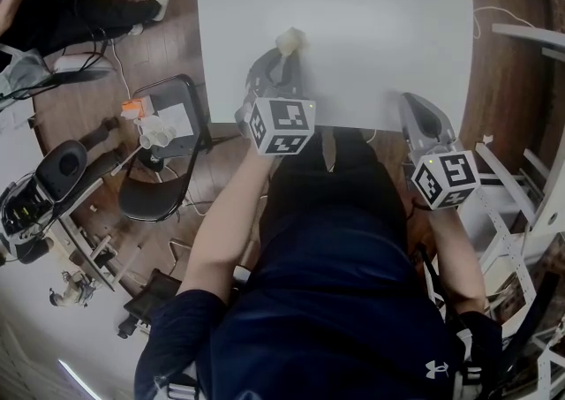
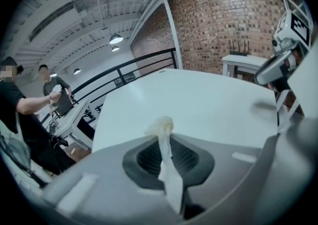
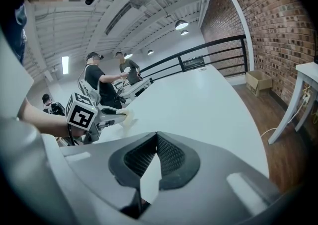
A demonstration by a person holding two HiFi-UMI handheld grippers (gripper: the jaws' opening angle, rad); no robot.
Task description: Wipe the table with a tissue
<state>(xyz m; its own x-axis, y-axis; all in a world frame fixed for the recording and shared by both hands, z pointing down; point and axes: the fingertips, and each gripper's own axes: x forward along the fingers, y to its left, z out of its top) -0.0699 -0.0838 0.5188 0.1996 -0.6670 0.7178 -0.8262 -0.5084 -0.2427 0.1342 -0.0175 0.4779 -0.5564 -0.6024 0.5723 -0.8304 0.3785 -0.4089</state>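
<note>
- Left gripper: jaws closed on the tissue, whose crumpled wad sticks out past the tips. It sits at the centre of the head view, just over the counter's near edge.
- Right gripper: jaws together, empty; right of centre, at the same edge.
- Step in hand: probably the start of the wipe; whether the wad touches the surface is unclear.
- Next move: press the wad flat and sweep toward the upper frame.

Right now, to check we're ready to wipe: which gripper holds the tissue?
The left gripper: its jaws are shut on the crumpled tissue over the table. The right gripper is shut on nothing.
</note>
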